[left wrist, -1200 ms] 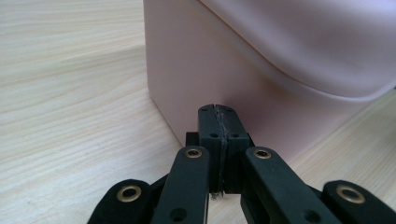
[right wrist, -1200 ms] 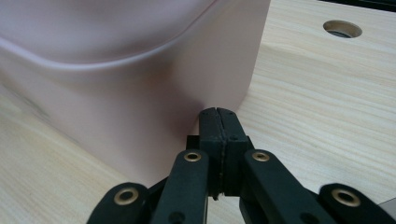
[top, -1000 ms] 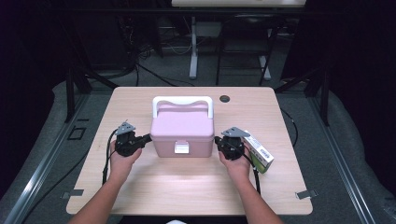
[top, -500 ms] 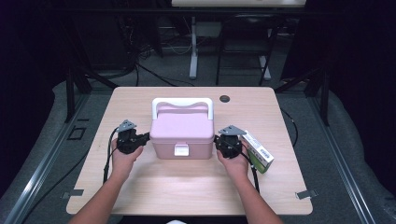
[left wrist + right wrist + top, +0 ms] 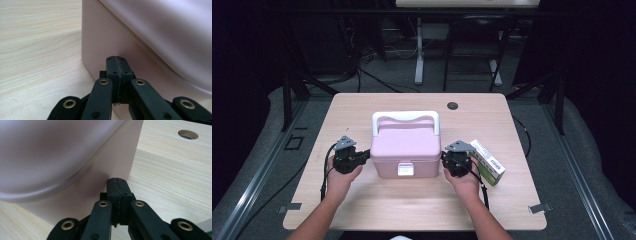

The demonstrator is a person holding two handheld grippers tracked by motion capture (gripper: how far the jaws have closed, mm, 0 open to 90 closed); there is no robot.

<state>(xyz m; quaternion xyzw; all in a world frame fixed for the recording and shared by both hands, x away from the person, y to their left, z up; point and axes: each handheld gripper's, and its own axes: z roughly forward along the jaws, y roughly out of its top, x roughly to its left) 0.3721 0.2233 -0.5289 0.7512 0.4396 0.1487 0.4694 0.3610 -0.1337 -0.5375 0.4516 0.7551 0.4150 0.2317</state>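
A pink lidded box (image 5: 405, 150) with a white handle (image 5: 405, 117) and a white front latch stands in the middle of the table. My left gripper (image 5: 364, 156) is shut with nothing in it, and its tips rest against the box's left side wall (image 5: 105, 45). On the opposite side my right gripper (image 5: 444, 159) is shut too, tips against the right wall (image 5: 100, 180). In the left gripper view the closed jaws of my left gripper (image 5: 117, 60) meet the pink wall low down. The right gripper view has my right gripper (image 5: 117, 181) pressed the same way.
A white and green carton (image 5: 488, 162) lies on the table just right of my right hand. A round cable hole (image 5: 452, 105) sits near the table's far edge. The light wooden table (image 5: 412, 210) has bare room in front of the box.
The left gripper has shifted slightly right, closing onto the box's left side. The right gripper and the box stay about where they were.
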